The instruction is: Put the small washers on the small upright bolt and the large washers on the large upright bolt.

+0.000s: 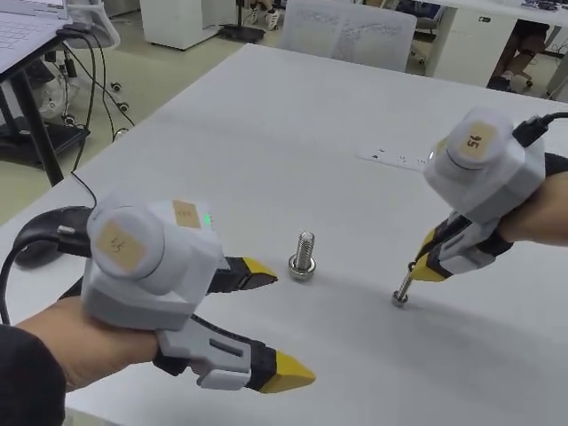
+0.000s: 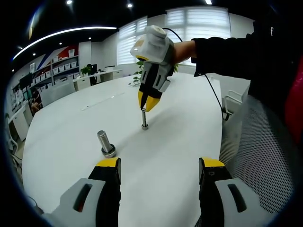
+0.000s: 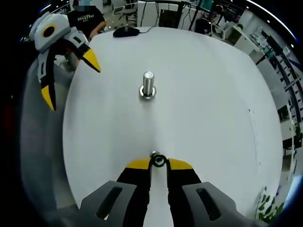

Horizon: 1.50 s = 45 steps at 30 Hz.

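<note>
On table: right gripper jaws pinching small bolt top; left gripper jaws spread.

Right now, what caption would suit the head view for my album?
Open left gripper hovers near the large bolt; right gripper pinches the top of the small bolt.

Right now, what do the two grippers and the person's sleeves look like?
Both the left gripper and right gripper have pale grey housings, black jaw arms with yellow tips, and a round tan sticker with a handwritten number. The left one shows a small green light. A black cable leaves the right one. The left sleeve and right sleeve are dark.
</note>
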Tool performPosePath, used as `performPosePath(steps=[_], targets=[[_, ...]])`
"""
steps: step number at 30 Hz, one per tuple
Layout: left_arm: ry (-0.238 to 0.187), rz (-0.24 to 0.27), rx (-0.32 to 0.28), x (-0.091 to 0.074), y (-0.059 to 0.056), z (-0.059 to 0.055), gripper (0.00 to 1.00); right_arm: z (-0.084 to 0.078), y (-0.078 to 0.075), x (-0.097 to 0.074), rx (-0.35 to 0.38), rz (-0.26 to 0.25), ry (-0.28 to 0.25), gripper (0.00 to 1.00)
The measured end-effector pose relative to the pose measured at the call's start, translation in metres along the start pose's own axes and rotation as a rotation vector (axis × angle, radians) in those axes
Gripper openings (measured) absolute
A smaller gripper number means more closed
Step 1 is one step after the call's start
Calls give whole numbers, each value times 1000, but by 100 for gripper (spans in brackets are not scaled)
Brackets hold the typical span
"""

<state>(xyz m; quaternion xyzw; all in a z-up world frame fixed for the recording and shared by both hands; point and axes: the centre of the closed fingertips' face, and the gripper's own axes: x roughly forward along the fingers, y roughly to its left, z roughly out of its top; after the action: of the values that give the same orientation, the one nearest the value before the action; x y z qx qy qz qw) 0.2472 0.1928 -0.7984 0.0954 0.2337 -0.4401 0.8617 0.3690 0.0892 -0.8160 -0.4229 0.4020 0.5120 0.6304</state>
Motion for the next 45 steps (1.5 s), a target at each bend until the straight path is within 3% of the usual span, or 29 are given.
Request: performPosePath(steps=[18,45], targets=[[1,2,-2,3,4,0,66,-4,-2,10,12,22,8,14],[12,-1,-8,2,1,-3,66,-17,6,41,25,53,36,14]])
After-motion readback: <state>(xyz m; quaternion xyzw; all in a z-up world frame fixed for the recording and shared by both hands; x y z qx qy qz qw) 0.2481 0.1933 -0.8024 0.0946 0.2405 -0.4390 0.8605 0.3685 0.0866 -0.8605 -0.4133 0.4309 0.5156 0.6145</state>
